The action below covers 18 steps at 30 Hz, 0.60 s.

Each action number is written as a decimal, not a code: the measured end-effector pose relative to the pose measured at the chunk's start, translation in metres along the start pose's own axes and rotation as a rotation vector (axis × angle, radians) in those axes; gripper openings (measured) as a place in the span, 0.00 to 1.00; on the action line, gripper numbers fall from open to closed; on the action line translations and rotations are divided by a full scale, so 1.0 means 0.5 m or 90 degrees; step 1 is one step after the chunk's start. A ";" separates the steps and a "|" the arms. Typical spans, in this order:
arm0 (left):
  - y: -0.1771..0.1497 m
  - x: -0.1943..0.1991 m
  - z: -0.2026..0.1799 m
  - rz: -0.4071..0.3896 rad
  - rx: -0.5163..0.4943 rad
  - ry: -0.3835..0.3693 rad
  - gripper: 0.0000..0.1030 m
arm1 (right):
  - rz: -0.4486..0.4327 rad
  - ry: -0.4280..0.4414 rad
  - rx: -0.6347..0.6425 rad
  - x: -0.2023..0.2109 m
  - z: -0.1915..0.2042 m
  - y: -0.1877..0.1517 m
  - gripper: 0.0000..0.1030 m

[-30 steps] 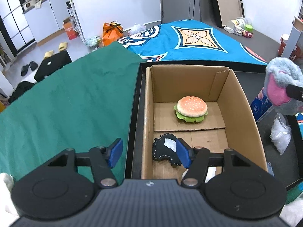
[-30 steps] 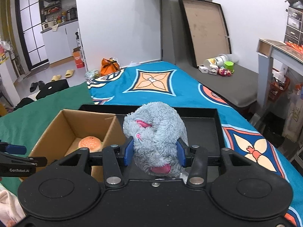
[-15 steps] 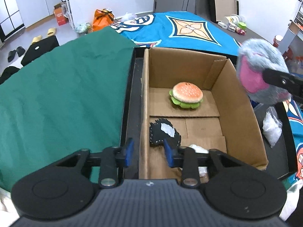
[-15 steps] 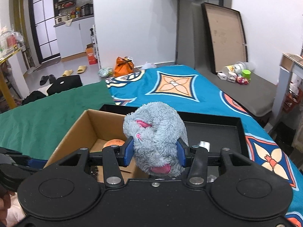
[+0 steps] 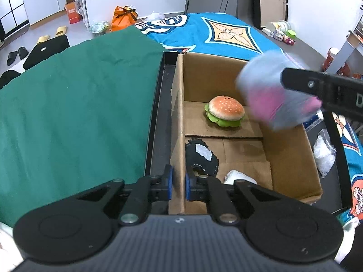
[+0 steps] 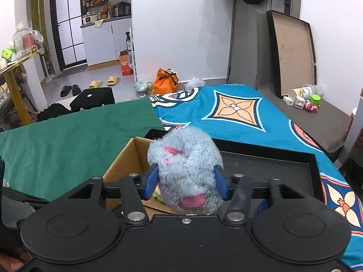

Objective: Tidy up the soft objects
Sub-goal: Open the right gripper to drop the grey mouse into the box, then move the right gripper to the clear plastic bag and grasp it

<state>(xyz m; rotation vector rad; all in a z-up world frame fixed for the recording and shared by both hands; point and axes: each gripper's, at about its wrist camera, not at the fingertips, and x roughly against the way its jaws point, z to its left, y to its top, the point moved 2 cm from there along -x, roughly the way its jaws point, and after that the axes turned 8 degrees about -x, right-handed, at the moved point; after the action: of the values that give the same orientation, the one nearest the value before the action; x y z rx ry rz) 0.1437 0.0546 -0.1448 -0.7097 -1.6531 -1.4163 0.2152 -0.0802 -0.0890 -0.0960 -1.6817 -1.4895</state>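
While grey plush (image 6: 186, 170) hangs above, cardboard box (image 5: 292, 158) holds burger toy (image 5: 225, 111)

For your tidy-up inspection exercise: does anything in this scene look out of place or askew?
Yes. A clear plastic bag lies loose in the black tray, outside the cardboard box that holds the burger toy. Nothing looks spilled or damaged.

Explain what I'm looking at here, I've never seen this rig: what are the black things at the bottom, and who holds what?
No robot: a person carries a hand-held gripper in each hand, each with a camera looking along its fingers. In the left view, the left hand-held gripper is shut on the wall of the cardboard box, which holds a burger toy and a black toy. In the right view, the right hand-held gripper is opening around a grey plush toy above that box.
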 end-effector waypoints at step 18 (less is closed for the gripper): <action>0.009 0.005 -0.027 0.001 -0.022 0.040 0.13 | 0.007 -0.064 -0.047 0.036 -0.109 -0.060 0.80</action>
<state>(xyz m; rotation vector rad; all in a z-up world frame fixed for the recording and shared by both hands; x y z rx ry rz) 0.1491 0.0424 -0.1398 -0.6787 -1.5831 -1.4550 0.2160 -0.1426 -0.1057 -0.2221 -1.7026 -1.5605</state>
